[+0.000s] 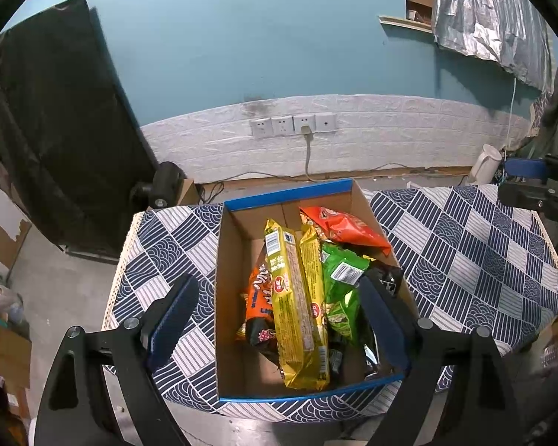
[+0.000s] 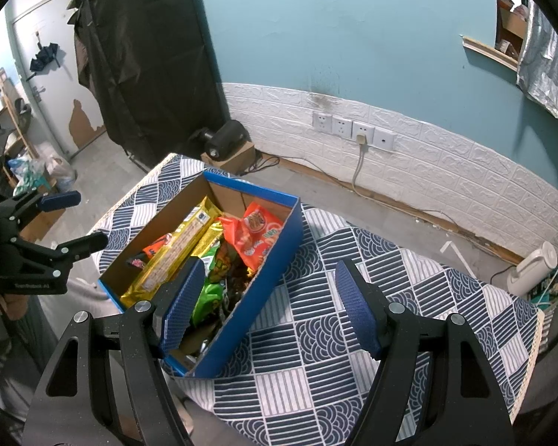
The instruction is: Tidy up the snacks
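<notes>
snacks look all in the box [image 1: 238, 223] already, as far as i can see. box sits on the checked cloth [image 1: 465, 252] on the table, roughly mid-left of it, open top, blue outside, brown inside.

inside: long yellow pack [image 1: 292, 297] lying lengthwise, a 2nd gold pack [image 1: 312, 278] right beside it, touching. orange bag [image 1: 344, 228] at the far end, green bag [image 1: 340, 271] next to the yellow ones, orange-black pack [image 1: 258, 301] half under the yellow pack on the other side. some dark wrappers near the near right corner, can't tell what they are.

my left gripper [image 1: 279, 316] hangs over the box, jaws wide apart, nothing between the pads, not touching any pack. my right gripper [image 2: 269, 304] is off to the box's side, jaws about mid-wide and empty; one finger shows in front of the box's near end, the other over bare cloth. from the right cam the left gripper [image 2: 74, 219] is also plainly apart and empty.

cloth around the box: no loose snacks on it in either view. so the gathering part seems done imo.

what's left, if anything: packs are piled loose, overlapping, not lined up. could be a tidy-up pass, e.g. straighten the green and orange bags. or task is basically finished and i'm just parked. can't say which from here.

off the table: white kettle [image 2: 532, 267] by the wall, not part of this.
</notes>
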### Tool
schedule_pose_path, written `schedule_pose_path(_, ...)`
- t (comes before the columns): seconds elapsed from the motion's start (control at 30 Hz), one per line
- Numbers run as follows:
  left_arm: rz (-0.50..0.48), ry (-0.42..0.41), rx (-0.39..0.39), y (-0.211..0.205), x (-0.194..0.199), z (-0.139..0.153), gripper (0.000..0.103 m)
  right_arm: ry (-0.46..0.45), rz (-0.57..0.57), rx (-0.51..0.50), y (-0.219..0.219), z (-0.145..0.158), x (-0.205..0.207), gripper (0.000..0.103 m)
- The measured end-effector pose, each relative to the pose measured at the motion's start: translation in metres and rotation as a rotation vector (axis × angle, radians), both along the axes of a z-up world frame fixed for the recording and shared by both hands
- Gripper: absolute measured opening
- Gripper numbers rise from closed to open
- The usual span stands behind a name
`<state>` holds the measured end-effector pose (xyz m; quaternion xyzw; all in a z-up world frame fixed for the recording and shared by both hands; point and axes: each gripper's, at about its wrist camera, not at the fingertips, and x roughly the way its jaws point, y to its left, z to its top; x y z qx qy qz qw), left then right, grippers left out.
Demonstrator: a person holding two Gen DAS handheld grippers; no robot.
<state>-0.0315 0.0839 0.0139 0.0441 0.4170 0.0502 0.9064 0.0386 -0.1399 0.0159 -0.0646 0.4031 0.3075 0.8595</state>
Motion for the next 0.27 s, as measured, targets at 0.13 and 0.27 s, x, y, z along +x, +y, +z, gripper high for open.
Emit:
schedule_pose_path(0.13, -0.001, 0.0, -0.002, -0.0005, -0.0003, 0.0003, 0.089, 0.002, 0.001, -0.001, -0.0001, -0.0003, -0.0006, 0.073)
schedule_pose_path(0.27, 0.002, 0.005, -0.004, 0.0001, 0.0003, -0.0005, 0.089, 0.002, 0.002, -0.001, -0.0009, -0.0011, -0.0015, 0.073)
